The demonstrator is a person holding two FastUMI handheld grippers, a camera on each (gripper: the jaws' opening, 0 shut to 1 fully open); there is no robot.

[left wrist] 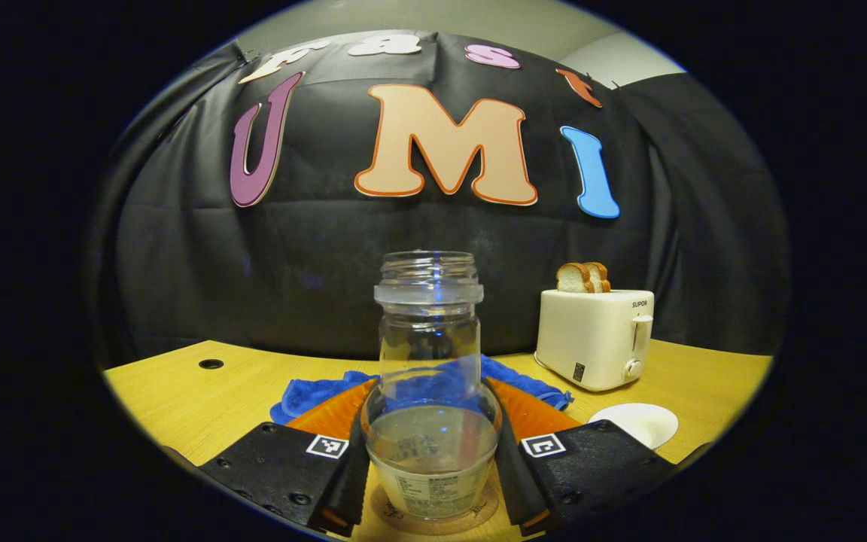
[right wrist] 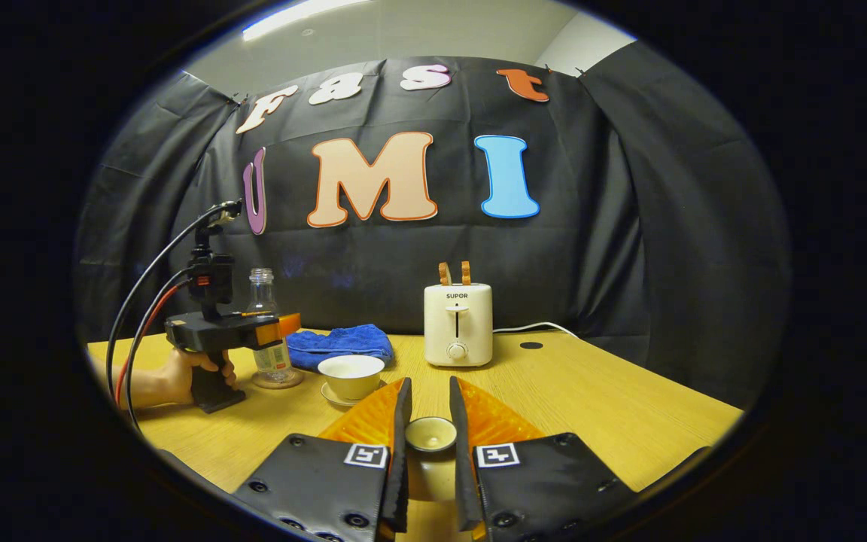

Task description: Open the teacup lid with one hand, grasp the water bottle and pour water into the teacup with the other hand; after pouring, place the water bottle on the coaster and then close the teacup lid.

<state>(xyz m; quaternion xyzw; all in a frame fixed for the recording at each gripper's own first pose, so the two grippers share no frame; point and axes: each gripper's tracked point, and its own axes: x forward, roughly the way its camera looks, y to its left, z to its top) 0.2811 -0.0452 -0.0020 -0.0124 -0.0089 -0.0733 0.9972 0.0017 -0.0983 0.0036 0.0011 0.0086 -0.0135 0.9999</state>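
Over by the blue cloth [right wrist: 339,342], the water bottle [left wrist: 429,391] stands upright on its coaster [left wrist: 433,516], pinched in the left claw [left wrist: 431,482]. Just right of it sits the open teacup [right wrist: 351,375]; the right claw [right wrist: 429,452] pinches the lid [right wrist: 430,433], mouth up, a short way nearer.

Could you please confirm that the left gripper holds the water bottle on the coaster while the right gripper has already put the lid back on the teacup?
Not quite: the lid is not back on. The right gripper view shows it held between the right gripper fingers, and the teacup stands open on its saucer. The rest holds: the left gripper grips the water bottle on the coaster.
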